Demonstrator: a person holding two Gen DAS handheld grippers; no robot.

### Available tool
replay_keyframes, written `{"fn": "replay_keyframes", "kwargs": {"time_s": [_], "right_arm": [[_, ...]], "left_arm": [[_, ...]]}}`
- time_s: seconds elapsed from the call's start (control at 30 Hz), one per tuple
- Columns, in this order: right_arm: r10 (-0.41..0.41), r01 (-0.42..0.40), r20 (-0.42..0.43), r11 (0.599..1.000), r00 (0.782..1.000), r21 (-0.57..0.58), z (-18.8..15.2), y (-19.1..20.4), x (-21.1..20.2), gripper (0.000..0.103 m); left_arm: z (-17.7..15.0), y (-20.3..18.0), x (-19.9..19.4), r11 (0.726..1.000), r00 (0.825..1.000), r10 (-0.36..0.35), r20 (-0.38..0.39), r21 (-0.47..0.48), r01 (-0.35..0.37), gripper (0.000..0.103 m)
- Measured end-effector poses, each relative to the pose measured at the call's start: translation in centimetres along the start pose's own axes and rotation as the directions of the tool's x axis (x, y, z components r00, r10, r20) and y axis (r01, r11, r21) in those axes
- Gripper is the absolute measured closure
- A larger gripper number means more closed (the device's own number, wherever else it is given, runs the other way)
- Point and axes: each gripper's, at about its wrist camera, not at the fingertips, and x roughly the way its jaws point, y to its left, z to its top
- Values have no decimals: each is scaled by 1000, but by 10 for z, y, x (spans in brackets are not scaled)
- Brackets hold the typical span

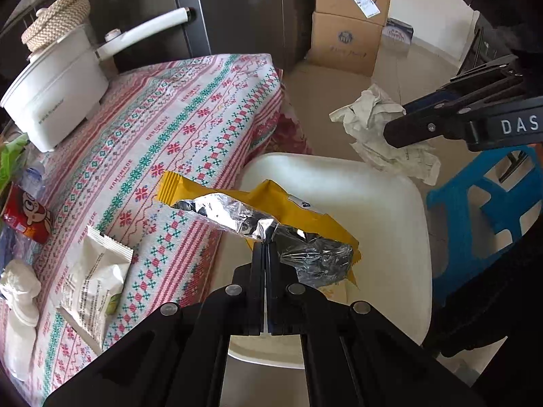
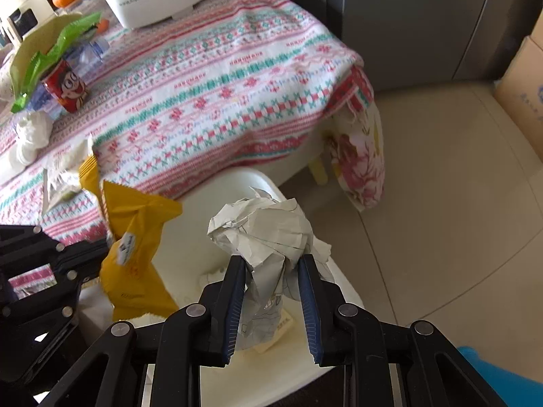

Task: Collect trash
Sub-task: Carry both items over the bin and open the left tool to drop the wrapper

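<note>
Left gripper [image 1: 265, 242] clenched tight on a yellow snack wrapper [image 1: 237, 203], fingers pinching the torn silver foil mouth. Wrapper hangs in the air over the edge of the counter [image 1: 203, 108] and the white chair seat [image 1: 383, 203] below. Long axis runs roughly from upper left to lower right in the left wrist view, crimped sealed end toward the counter, ripped-open end at the gripper. Outside is glossy yellow film, inside is crinkled mirror foil, flattened and creased, zigzag edge at the seal.

Right gripper [image 2: 272, 260] grasping a crumpled paper ball [image 2: 268, 234], blue ribbed pads pressed on both sides of its lower neck. Paper is off-white, heavily wrinkled, faint printed lines, bulbous top above the fingers and a twisted tail hanging down between them. Long axis about upright in the right wrist view. It sits above the chair seat, just beside the yellow wrapper.

Counter is covered by a woven-look cloth with pink, red and teal cross-stitch bands. Still on it: a white snack packet [image 1: 95, 278], flat, matte, serrated end; a red can [image 2: 66, 86] with a cartoon face; a green wrapper [image 2: 51, 57], shiny, crumpled; a white wad of tissue [image 2: 32, 132]; a white pot [image 1: 54, 91] with a long handle. Blue plastic stool [image 1: 482, 217] beside the chair, cardboard boxes [image 1: 346, 20] stacked on the tiled floor.
</note>
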Motion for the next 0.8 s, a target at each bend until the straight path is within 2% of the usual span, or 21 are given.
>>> {"fn": "replay_keyframes", "kwargs": {"time_s": [0.23, 0.47, 0.67, 0.73, 0.8], "right_arm": [[0, 0, -42, 1000, 999, 9, -6, -7, 11, 74], [-2, 3, -68, 1000, 998, 14, -8, -8, 17, 73], [-9, 9, -100, 1000, 995, 7, -9, -6, 26, 73], [-11, 12, -119, 1000, 993, 5, -9, -6, 31, 73], [-15, 15, -140, 1000, 990, 2, -10, -4, 37, 72]], "left_arm": [[8, 2, 8, 1000, 1000, 10, 7, -7, -10, 102], [7, 14, -7, 999, 1000, 25, 14, -35, -24, 102], [-2, 36, -24, 995, 999, 37, 13, -98, -36, 100], [-5, 43, -30, 992, 999, 44, 16, -118, -41, 96], [-9, 48, -36, 990, 998, 54, 20, -132, -51, 80]]}}
